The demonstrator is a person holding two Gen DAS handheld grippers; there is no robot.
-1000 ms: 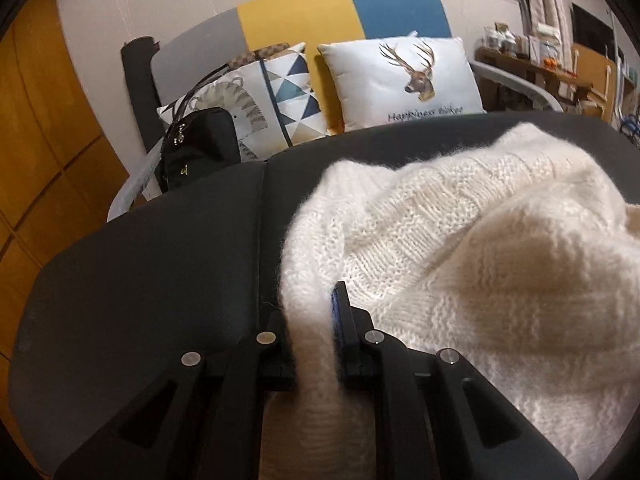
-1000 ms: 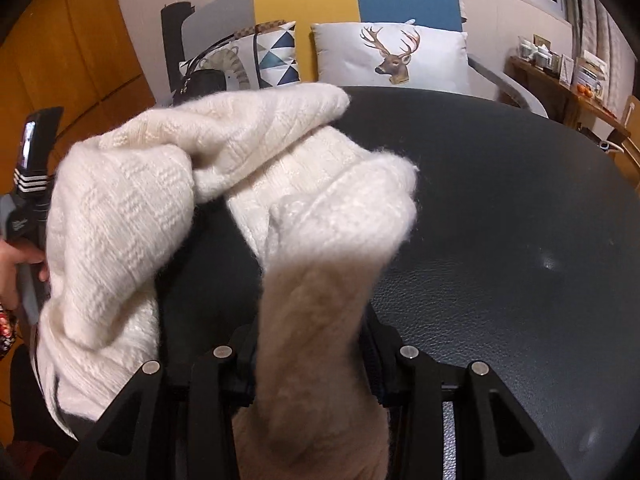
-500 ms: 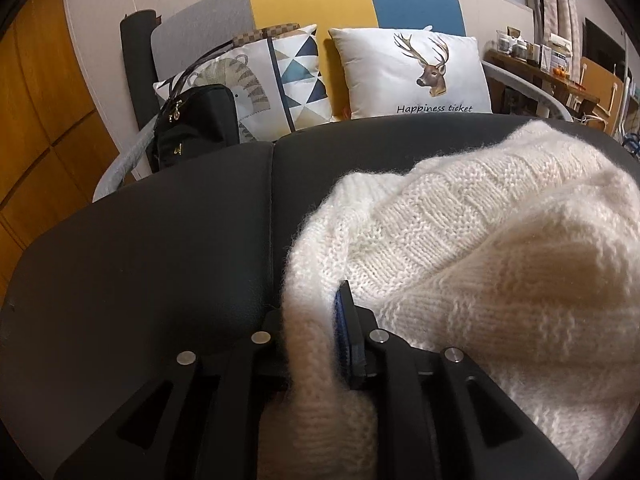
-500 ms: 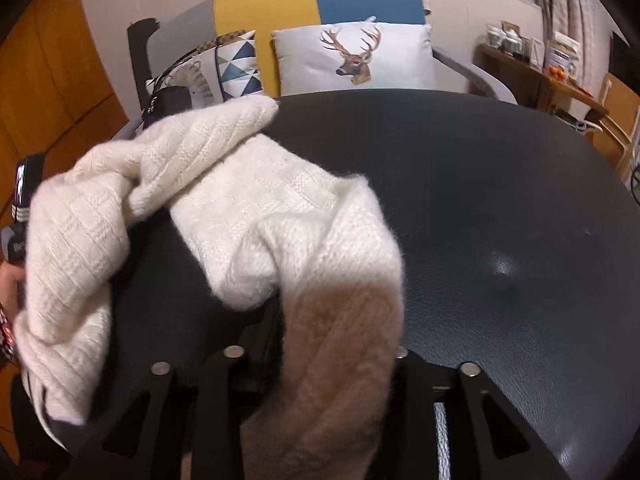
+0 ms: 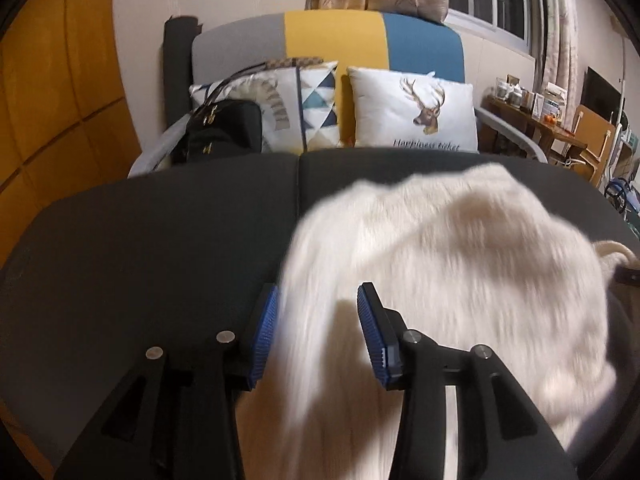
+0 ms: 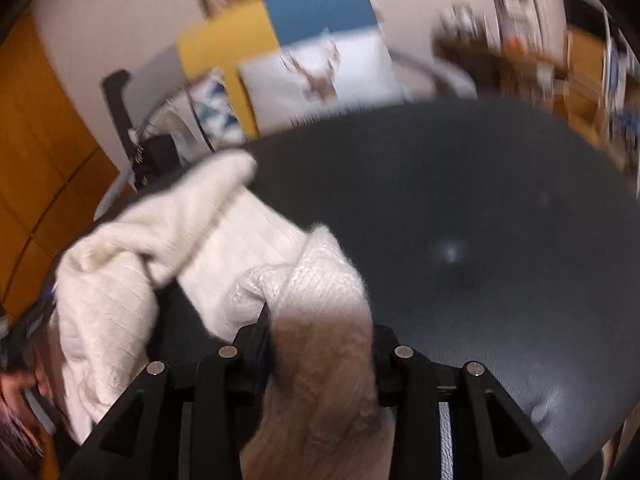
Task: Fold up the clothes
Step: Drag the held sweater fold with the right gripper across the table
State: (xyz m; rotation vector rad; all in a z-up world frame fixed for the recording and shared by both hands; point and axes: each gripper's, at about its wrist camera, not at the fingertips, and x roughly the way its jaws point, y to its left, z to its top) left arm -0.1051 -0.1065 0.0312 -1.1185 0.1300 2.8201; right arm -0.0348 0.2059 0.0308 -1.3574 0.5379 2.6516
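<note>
Knitwear is the whole matter: a cream sweater lies bunched on the dark padded surface, part of it draped toward the near edge. The left claw is seen with its blue pads spread apart, a blurred fold running between them without being pinched. The right claw is clamped on a thick bundle of the sweater, which trails off to its left. For a clean fold, the held edge is best kept taut and laid down flat, and the slack fold should be gripped squarely before anything is lifted, since loose knit stretches and slides. A black bag sits on the sofa behind; its contents cannot be seen.
</note>
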